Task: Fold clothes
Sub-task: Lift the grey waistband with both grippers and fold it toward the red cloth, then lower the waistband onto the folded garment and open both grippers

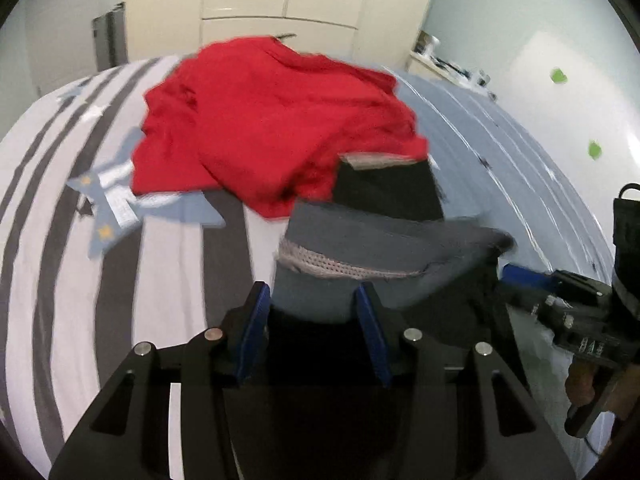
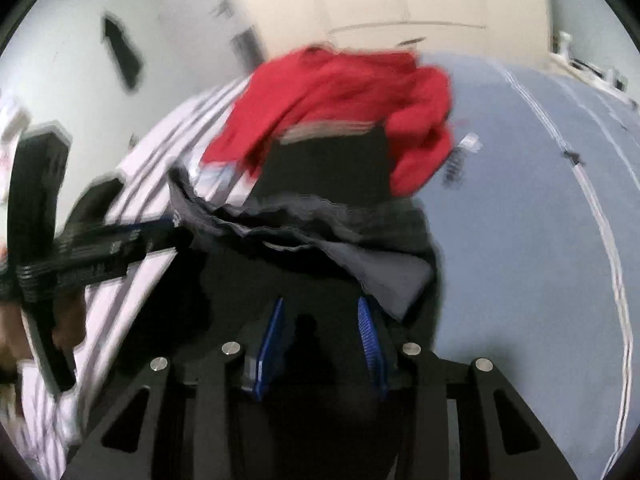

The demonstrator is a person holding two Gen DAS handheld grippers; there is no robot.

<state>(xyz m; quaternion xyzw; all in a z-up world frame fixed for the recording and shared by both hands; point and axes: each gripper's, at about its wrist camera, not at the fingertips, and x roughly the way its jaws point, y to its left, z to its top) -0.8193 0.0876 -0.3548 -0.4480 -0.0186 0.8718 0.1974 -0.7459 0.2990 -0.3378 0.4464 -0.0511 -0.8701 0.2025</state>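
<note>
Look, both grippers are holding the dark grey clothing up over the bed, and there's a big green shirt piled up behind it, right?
Not quite: the piled-up shirt behind is red, not green, as the left wrist view shows. The rest holds: the left gripper and right gripper both have the dark grey clothing between their fingers, over the striped bed.

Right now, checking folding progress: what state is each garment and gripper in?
Red fabric garment: crumpled, unfolded, on the bed.
Dark grey garment with mesh waistband: held up, bunched.
Left gripper: closed on the grey garment.
Right gripper: dark cloth between its fingers.
Striped bedsheet: spread flat.
</note>
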